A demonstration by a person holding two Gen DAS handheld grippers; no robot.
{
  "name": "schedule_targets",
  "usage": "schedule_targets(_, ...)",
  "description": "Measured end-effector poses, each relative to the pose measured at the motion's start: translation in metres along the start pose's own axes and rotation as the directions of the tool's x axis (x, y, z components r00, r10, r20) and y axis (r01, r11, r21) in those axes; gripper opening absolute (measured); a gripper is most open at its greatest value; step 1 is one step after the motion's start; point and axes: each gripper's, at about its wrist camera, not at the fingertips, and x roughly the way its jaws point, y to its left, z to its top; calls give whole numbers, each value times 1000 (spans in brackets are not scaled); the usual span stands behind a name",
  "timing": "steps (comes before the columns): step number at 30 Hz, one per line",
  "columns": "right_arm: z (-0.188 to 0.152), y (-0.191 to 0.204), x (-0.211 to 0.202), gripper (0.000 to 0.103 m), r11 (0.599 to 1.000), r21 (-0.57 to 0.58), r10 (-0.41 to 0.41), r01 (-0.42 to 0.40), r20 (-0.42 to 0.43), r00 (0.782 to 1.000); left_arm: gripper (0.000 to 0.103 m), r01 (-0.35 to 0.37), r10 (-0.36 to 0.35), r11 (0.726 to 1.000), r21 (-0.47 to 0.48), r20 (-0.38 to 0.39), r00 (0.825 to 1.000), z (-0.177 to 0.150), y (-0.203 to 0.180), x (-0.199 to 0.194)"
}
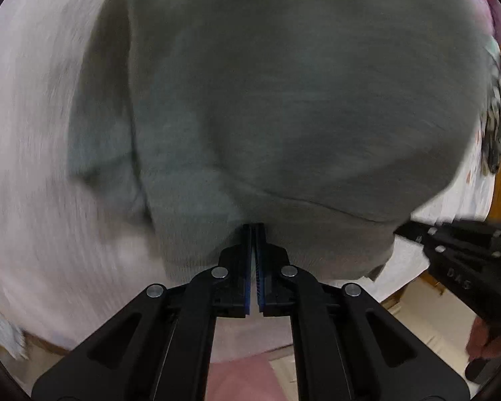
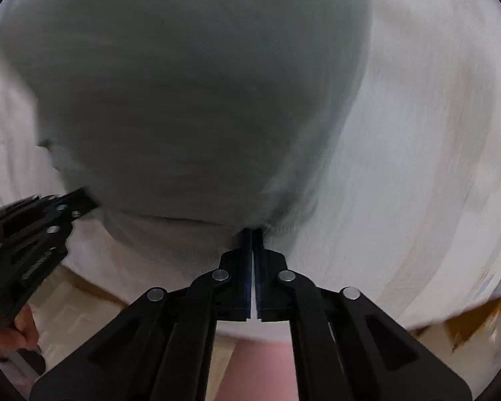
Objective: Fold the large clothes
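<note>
Pinched at its near hem by both tools, the grey-green sweater (image 1: 284, 100) spreads ahead of the left tool (image 1: 254, 230) and right tool (image 2: 252, 234) over a white sheet (image 2: 417, 167).

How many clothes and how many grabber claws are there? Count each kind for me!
Grey-green sweater: 1
White cloth underneath: 1
Black grippers: 2, the left gripper and the right gripper, both pinching the sweater's edge
Total: 4
</note>
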Motion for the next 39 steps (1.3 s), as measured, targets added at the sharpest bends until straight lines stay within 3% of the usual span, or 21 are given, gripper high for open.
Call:
schedule_targets(4, -9, 3, -18, 3, 1000, -15, 9, -8, 81, 997, 4, -35, 34, 999, 41, 31, 999, 0, -2, -3)
schedule_targets(9, -3, -18, -19, 6, 990, 114, 78, -84, 49, 996, 5, -64, 59, 994, 92, 49, 997, 9, -12, -19)
schedule_targets(10, -6, -22, -26, 23, 988, 125, 85, -92, 61, 995, 5, -79, 72, 990, 114, 58, 996, 10, -17, -24)
schedule_targets(11, -10, -27, -36, 60, 988, 135, 62, -73, 84, 995, 12, -94, 86, 987, 128, 64, 994, 9, -19, -31)
schedule_targets(12, -14, -32, -48, 78, 988, 145, 44, -61, 118, 992, 27, -102, 93, 986, 132, 73, 993, 11, -20, -37)
schedule_targets(13, -17, -36, -62, 87, 986, 149, 49, -75, 172, 984, 35, -108, 96, 985, 133, 87, 991, 12, -21, -44)
schedule_targets(18, -22, -49, -96, 90, 981, 101, 134, -165, 261, 956, 75, -156, 131, 979, 134, 177, 975, 30, -10, -81)
schedule_targets(22, -16, -45, -99, 90, 985, 35, 154, -171, 292, 944, 87, -193, 154, 970, 148, 239, 959, 48, 1, -102)
schedule_targets(29, 4, -17, -80, 92, 987, -37, 161, -157, 292, 943, 88, -250, 200, 955, 156, 279, 939, 69, 30, -103)
schedule_targets(39, 30, -21, -54, 95, 971, -24, 237, -239, 269, 934, 88, -44, 11, 985, 169, 190, 982, 98, 62, -56)
